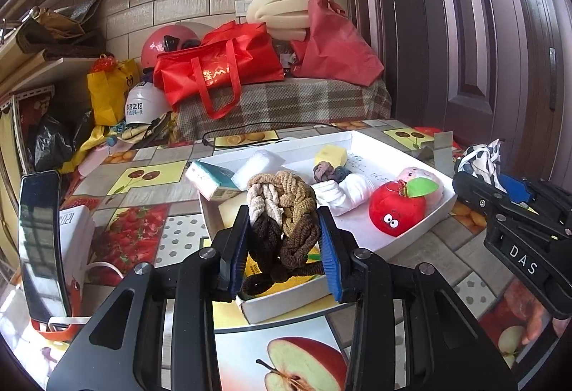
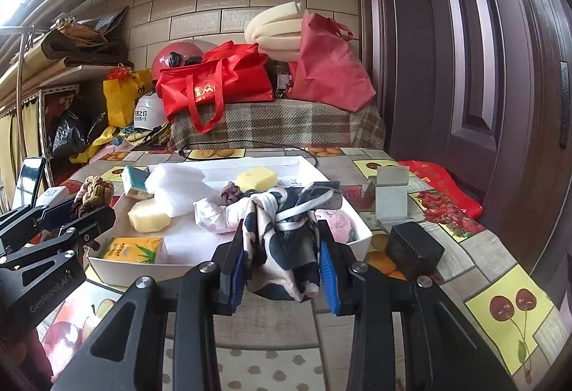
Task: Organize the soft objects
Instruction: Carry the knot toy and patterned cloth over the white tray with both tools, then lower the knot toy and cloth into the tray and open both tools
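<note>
My left gripper [image 1: 284,219] is shut on a bundle of braided hair ties [image 1: 280,208] in cream, tan and brown, held above the near left end of the white tray [image 1: 441,208]. My right gripper [image 2: 280,230] is shut on a black-and-white cow-print cloth [image 2: 275,244], held at the tray's near edge [image 2: 118,267]. The tray holds a red apple toy [image 1: 395,212], a yellow sponge [image 2: 256,179], white foam [image 2: 171,189], a white sock [image 2: 218,214], a pale sponge [image 2: 148,217], tissue packs [image 2: 134,249] and a small scrunchie [image 1: 327,172].
A phone [image 1: 39,240] stands at the table's left with a white box beside it. A black block [image 2: 414,249] and a grey holder [image 2: 391,194] sit right of the tray. A bench with red bags [image 1: 214,69] lies behind; a dark door stands at right.
</note>
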Action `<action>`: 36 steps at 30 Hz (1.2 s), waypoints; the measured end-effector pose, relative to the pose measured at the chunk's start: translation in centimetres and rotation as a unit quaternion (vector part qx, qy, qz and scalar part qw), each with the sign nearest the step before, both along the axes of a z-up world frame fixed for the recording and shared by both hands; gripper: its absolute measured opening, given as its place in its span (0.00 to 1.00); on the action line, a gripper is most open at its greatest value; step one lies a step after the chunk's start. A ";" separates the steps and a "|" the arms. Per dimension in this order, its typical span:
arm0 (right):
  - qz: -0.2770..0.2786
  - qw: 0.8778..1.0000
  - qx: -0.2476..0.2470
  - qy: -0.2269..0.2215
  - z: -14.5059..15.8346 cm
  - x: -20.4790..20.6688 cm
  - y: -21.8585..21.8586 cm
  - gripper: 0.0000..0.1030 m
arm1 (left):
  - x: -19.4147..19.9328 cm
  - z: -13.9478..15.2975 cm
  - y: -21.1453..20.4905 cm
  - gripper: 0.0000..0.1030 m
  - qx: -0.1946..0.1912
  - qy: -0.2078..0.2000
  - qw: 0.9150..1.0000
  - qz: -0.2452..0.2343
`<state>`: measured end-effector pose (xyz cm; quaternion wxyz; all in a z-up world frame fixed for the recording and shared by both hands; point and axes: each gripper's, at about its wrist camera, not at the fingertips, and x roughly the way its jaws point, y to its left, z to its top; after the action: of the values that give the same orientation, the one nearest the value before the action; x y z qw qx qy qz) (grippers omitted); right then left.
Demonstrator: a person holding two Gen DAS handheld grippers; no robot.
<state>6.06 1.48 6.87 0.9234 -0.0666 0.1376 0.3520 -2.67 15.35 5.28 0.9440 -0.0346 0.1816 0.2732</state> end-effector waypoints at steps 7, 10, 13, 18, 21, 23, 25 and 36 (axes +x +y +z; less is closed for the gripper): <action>-0.011 1.000 0.013 0.012 0.0 1.5 1.8 0.34 | 1.4 0.0 1.8 0.35 -0.008 0.000 1.000 0.012; -0.007 1.000 0.008 0.011 0.1 2.1 2.8 0.34 | 2.2 0.0 2.4 0.35 -0.004 0.002 1.000 0.016; -0.004 1.000 0.003 0.009 0.1 2.5 3.9 0.34 | 3.1 0.0 3.2 0.35 -0.008 0.006 1.000 0.018; -0.003 1.000 0.001 0.015 0.1 3.7 5.4 0.34 | 4.2 -0.1 4.6 0.35 -0.017 0.011 1.000 0.021; -0.006 1.000 0.001 0.023 0.1 4.7 6.2 0.34 | 5.3 -0.2 5.3 0.35 -0.017 0.018 0.999 0.023; -0.009 1.000 0.000 0.030 0.1 5.5 6.8 0.35 | 6.1 -0.2 5.8 0.35 -0.018 0.027 0.999 0.024; -0.010 0.999 -0.003 0.037 0.0 6.3 7.5 0.35 | 7.0 -0.3 6.3 0.35 -0.017 0.036 0.999 0.024; -0.014 0.998 -0.025 0.056 -0.3 8.8 10.1 0.35 | 8.9 -0.8 7.4 0.35 -0.025 0.062 0.997 0.023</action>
<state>14.89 11.54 6.53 0.9172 -0.0681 0.1993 0.3382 6.19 22.76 4.49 0.9231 -0.0450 0.2459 0.2921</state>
